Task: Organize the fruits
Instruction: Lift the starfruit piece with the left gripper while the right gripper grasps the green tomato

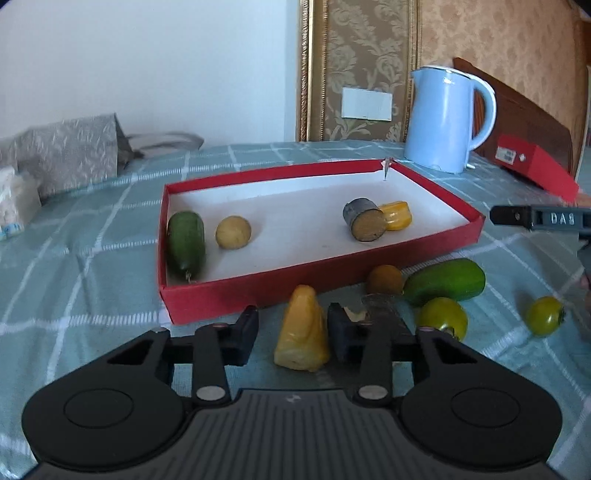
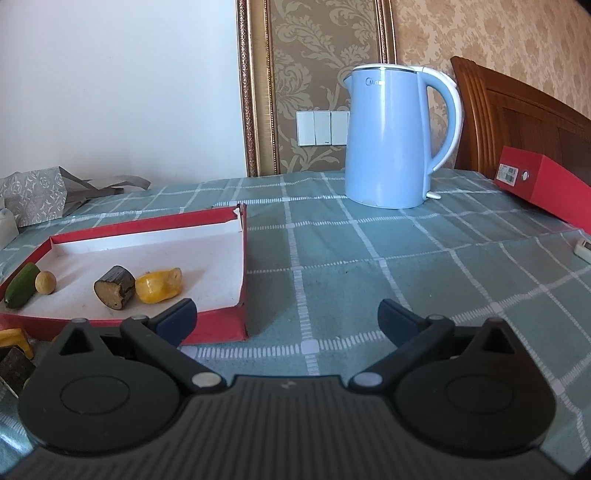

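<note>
Left gripper [image 1: 291, 332] squeezing the yellow wedge [image 1: 303, 332], which stands tall between its fingers.
Red tray [image 1: 258, 291] sits just beyond; right gripper [image 2: 287, 317] gapes empty, off to the right.

A white wall [image 2: 122, 85] meets gold-patterned wallpaper [image 2: 498, 33] behind a gilt frame [image 2: 255, 88]. Light switches [image 2: 321, 127], a wooden headboard [image 2: 517, 110], soft daylight.

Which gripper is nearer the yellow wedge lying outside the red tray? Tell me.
Left. The left gripper has its fingers on either side of the yellow wedge. The right gripper is open over bare tablecloth, past the red tray's corner.
</note>
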### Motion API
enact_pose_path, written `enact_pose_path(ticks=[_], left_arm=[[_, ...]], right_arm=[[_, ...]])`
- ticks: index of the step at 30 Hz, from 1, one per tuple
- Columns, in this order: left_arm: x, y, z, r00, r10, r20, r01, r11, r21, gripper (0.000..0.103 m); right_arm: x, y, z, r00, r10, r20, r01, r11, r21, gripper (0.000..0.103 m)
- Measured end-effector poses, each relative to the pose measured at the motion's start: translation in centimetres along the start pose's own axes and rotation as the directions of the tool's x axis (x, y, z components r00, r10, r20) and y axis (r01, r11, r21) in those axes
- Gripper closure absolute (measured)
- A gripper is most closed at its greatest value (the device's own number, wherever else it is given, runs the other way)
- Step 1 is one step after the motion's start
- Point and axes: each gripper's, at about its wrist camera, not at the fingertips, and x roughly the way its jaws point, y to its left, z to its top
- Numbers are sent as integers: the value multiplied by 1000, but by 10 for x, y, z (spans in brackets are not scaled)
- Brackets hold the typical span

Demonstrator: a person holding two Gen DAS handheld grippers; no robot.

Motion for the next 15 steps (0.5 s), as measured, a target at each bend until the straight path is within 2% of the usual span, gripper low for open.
enact_pose_path(ticks=[3,12,15], left_arm=[[-1,-4,0,1000,-8,4,8,1000,12,72],[2,2,0,999,-42,-26,41,999,-28,72],[3,-1,-1,999,-29,-27,28,1000,-13,73]], right_arm=[[0,0,0,1000,-1,-3,1,1000,-4,0],[3,1,-1,1000,2,-18,-3,1000,-11,0],[4,3,-2,1000,4,-24,-5,1000,-18,0]])
